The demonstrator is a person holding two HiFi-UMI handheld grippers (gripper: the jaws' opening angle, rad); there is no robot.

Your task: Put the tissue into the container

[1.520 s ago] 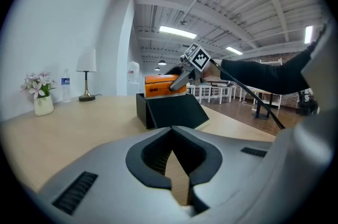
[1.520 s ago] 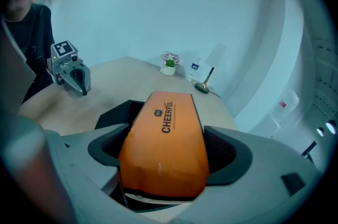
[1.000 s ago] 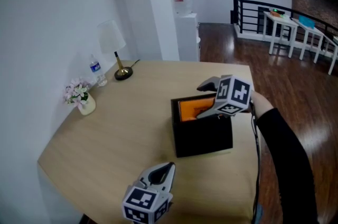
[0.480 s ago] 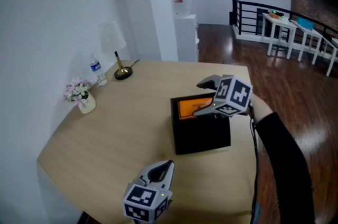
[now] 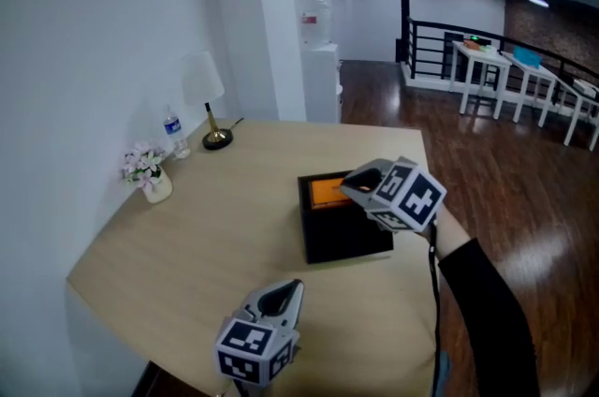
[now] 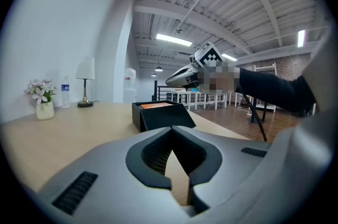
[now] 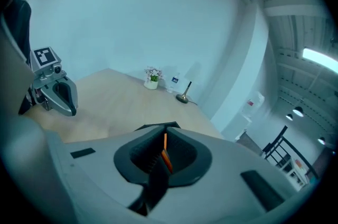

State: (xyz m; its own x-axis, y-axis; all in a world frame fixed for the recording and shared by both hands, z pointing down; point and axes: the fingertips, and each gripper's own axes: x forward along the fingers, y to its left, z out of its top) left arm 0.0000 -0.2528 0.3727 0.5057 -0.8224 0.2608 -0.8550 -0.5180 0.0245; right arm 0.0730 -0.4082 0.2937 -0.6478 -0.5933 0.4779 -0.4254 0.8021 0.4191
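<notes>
Apparently light and soft, the tissue point(image 5: 328, 190) lies in the box point(image 5: 348, 242); pinch its edge. Left tool point(image 5: 288, 292), right tool point(image 5: 356, 185): closed, empty.

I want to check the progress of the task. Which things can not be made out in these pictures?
- Tissue: seen in no view; the right gripper covers part of the black box in the head view.
- Right gripper view: its own body hides the box; only an orange sliver shows between the shut fingers.
- Water bottle label: too small, head view.
</notes>
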